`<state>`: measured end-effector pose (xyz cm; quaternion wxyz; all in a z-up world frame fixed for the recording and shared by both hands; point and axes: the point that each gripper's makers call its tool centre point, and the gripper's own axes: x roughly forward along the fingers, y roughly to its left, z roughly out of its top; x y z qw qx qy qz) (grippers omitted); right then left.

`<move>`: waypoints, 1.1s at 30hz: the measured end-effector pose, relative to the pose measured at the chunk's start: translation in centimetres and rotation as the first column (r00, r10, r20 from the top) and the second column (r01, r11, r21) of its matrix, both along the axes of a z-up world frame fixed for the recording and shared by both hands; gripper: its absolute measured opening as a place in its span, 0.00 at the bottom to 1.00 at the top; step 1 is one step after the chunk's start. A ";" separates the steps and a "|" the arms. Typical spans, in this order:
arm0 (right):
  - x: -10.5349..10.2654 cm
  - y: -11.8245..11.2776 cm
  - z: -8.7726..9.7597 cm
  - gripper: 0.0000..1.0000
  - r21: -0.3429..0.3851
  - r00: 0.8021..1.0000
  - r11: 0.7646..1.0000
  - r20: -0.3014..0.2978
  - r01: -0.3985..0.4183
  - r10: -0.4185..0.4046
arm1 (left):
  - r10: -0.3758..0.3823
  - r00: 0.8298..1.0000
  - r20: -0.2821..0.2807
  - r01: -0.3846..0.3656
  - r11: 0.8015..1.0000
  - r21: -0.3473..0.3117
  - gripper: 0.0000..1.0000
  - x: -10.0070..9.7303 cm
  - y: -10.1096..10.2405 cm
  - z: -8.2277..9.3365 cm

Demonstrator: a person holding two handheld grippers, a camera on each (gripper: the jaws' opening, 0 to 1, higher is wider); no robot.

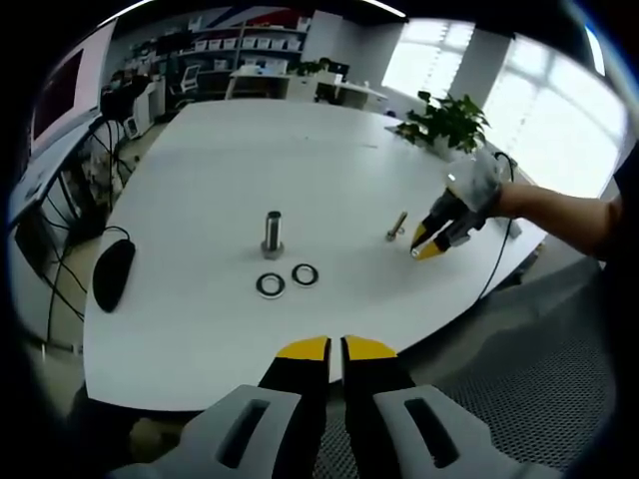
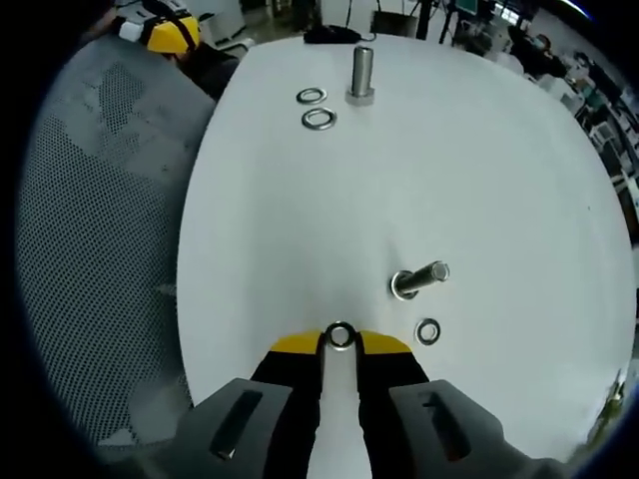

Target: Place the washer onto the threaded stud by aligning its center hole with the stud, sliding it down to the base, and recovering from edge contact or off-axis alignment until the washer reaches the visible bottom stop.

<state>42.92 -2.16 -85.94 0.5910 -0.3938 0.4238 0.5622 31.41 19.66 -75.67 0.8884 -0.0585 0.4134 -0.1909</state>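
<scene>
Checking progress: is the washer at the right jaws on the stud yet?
No. The small metal washer sits pinched between jaw tips, apart from the threaded stud.

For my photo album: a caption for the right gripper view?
Right gripper pinching a washer near the small stud.

Bright window [image 1: 559, 110] daylight, soft shadows, perhaps slight blur.

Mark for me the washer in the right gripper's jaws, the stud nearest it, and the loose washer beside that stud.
held washer [image 2: 340, 336]: right gripper view, on its ring at the jaw tips.
near stud [image 2: 423, 278]: right gripper view, on its shaft.
loose washer [image 2: 427, 331]: right gripper view, on its ring.
</scene>
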 end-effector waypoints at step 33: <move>-0.2 1.2 7.5 0.13 0.016 0.998 0.999 0.052 -0.039 0.038 | -0.084 0.994 -0.069 0.083 0.996 -0.019 0.01 -1.7 -1.9 -1.0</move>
